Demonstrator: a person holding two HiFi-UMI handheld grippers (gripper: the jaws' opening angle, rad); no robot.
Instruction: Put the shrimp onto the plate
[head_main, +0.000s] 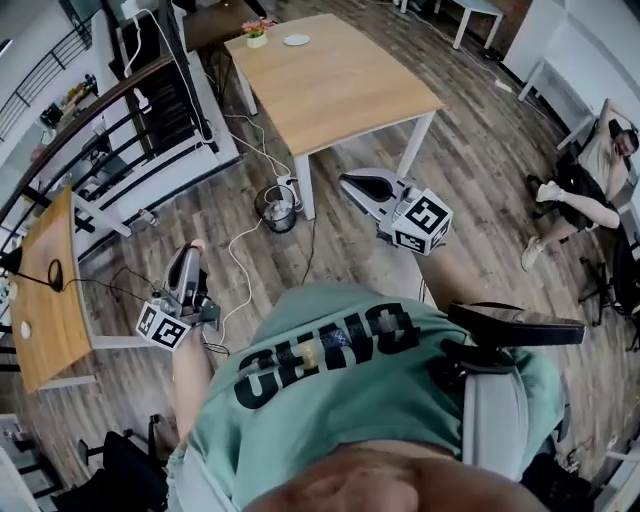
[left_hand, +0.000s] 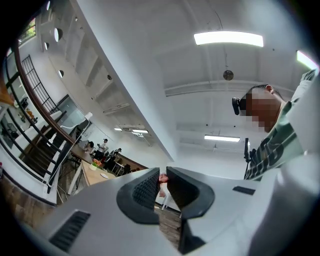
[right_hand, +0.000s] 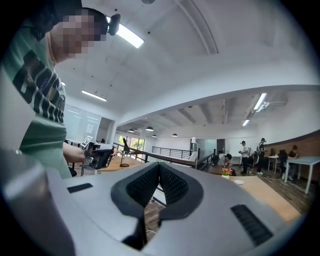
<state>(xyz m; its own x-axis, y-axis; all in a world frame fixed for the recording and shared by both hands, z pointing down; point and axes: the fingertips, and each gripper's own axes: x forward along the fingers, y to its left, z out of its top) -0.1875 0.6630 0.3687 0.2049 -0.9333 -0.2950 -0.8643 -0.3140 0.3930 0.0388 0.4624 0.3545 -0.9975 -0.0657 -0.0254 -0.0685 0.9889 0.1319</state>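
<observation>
- Left gripper (left_hand: 163, 172) almost closed, pinching a small pink piece at the very tips, judged to be the shrimp (left_hand: 163, 178).
- Right gripper (right_hand: 159, 165) closed tip to tip, with nothing between the jaws; better held to the side, out of the way.
- Plate (head_main: 297, 40) lying on the far part of the wooden table (head_main: 340, 90), near a small flower pot (head_main: 257, 36) and well apart from both grippers.
- Step in hand, as judged: carrying the shrimp to the plate.
- Hold looks shallow, only at the tips, so no loosening and no sudden swing on the way to the table.
- Bring the tips over the middle of the plate, not over its rim.
- Lower until the shrimp is just above the plate, and only then open the jaws.
</observation>
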